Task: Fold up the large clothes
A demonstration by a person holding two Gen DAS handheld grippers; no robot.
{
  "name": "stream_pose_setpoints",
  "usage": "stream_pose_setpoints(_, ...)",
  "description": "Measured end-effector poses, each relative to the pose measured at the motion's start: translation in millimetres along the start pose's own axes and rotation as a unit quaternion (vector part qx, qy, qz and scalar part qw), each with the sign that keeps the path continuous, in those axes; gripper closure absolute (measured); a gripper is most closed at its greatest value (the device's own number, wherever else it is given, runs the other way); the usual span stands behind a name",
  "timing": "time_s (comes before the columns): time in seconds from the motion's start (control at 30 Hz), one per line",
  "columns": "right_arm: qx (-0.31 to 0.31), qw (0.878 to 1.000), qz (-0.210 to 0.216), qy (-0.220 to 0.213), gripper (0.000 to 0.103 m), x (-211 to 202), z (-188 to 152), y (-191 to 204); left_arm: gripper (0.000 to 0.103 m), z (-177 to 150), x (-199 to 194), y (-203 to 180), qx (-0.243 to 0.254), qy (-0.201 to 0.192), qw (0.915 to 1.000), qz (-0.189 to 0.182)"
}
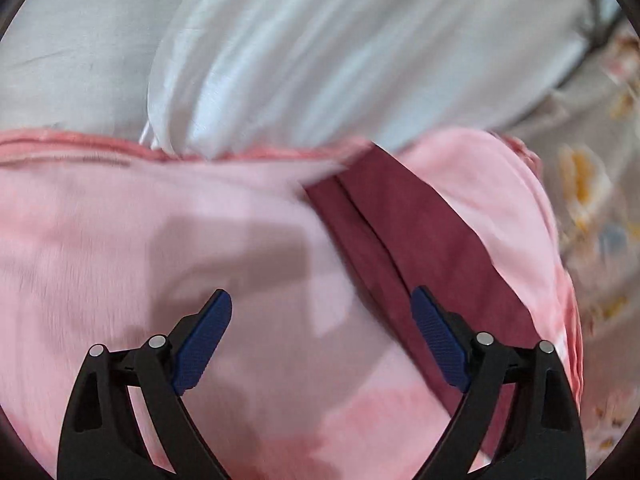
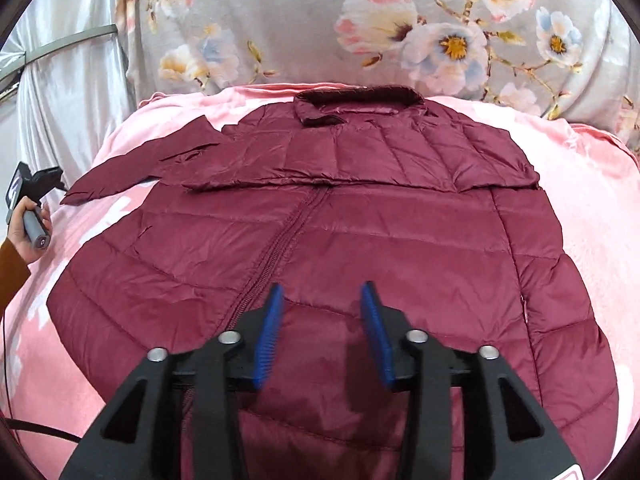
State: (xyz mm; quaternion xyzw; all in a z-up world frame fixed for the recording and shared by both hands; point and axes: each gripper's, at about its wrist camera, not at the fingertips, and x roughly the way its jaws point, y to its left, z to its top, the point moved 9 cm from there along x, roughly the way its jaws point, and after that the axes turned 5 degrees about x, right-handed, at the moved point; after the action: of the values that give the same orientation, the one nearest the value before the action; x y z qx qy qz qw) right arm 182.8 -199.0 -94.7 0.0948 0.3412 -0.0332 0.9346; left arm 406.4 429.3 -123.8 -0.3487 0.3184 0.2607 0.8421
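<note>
A maroon quilted jacket (image 2: 360, 232) lies flat, front up, on a pink blanket (image 2: 592, 200), its collar (image 2: 360, 100) at the far end. One sleeve is folded across the chest. The other sleeve (image 2: 120, 176) stretches out to the left. My right gripper (image 2: 323, 286) hovers over the jacket's lower front beside the zipper (image 2: 280, 240), jaws apart with nothing between them. In the left wrist view my left gripper (image 1: 320, 292) stands wide open above the pink blanket (image 1: 120, 240), with a strip of the maroon jacket (image 1: 420, 232) just beyond its right finger. A hand (image 2: 28, 236) holds the left gripper's handle at the blanket's left edge.
A grey floral bedcover (image 2: 280, 40) lies beyond the blanket. Silvery white fabric (image 2: 72, 100) hangs at the left and fills the top of the left wrist view (image 1: 320, 40). A black cable (image 2: 40, 426) runs along the lower left.
</note>
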Motion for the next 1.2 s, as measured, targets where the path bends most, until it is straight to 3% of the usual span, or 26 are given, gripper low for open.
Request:
stream_pose_setpoints(0.1, 0.018, 0.999, -0.007, 0.027, 0.060, 11.5, -4.3, -7.7, 0.018, 9.0, 16.1, 2.4, -0.015, 0.005, 0.9998, -0.011)
stream_pose_setpoints(0.23, 0.024, 0.999, -0.011, 0.034, 0.059, 13.8, -8.3, -9.8, 0.019, 15.6, 25.7, -10.2, 0.001, -0.009, 0.9999, -0.008)
stream_pose_setpoints(0.27, 0.022, 0.999, -0.014, 0.035, 0.058, 14.4, -8.7, -9.0, 0.023, 17.7, 28.3, -13.6, 0.006, -0.012, 0.9999, -0.005)
stream_pose_setpoints(0.33, 0.015, 0.999, -0.021, 0.038, 0.058, 15.8, -9.4, -7.7, 0.039, 22.9, 31.6, -19.0, 0.021, -0.014, 0.9997, 0.004)
stream_pose_setpoints(0.37, 0.013, 0.999, -0.023, 0.038, 0.058, 16.1, -9.7, -7.5, 0.054, 24.2, 33.5, -22.7, 0.032, -0.012, 0.9994, 0.006)
stream_pose_setpoints(0.4, 0.012, 0.999, -0.025, 0.039, 0.058, 16.5, -9.8, -7.5, 0.079, 26.0, 32.9, -25.4, 0.041, -0.009, 0.9991, 0.002)
stream_pose_setpoints(0.47, 0.012, 0.999, -0.025, 0.040, 0.058, 16.5, -10.3, -7.3, 0.102, 25.5, 27.8, -37.5, 0.055, 0.002, 0.9982, -0.025)
stream_pose_setpoints(0.6, 0.010, 0.999, -0.028, 0.039, 0.058, 16.2, -10.3, -7.5, 0.103, 24.3, -18.6, -86.9, 0.094, -0.032, 0.9925, -0.072)
stream_pose_setpoints(0.73, 0.011, 0.999, -0.028, 0.038, 0.058, 16.0, -10.4, -7.3, 0.103, -4.5, -97.4, -180.4, 0.184, -0.069, 0.9693, -0.147)
stream_pose_setpoints(0.83, 0.012, 0.999, -0.027, 0.036, 0.058, 15.1, -9.9, -8.0, 0.103, -61.6, -169.8, -265.2, 0.260, -0.081, 0.9347, -0.229)
stream_pose_setpoints(0.93, 0.017, 0.999, -0.025, 0.033, 0.058, 13.9, -8.9, -8.5, 0.103, -124.1, -210.7, -323.4, 0.305, -0.057, 0.9054, -0.289)
stream_pose_setpoints(1.03, 0.027, 0.999, -0.022, 0.028, 0.058, 12.0, -7.5, -10.9, 0.103, -212.9, -240.7, -377.0, 0.362, -0.023, 0.8713, -0.331)
stream_pose_setpoints(1.2, 0.050, 0.999, -0.011, 0.018, 0.058, 8.3, -5.1, -17.8, 0.102, -339.5, -238.0, -405.7, 0.429, 0.050, 0.8373, -0.336)
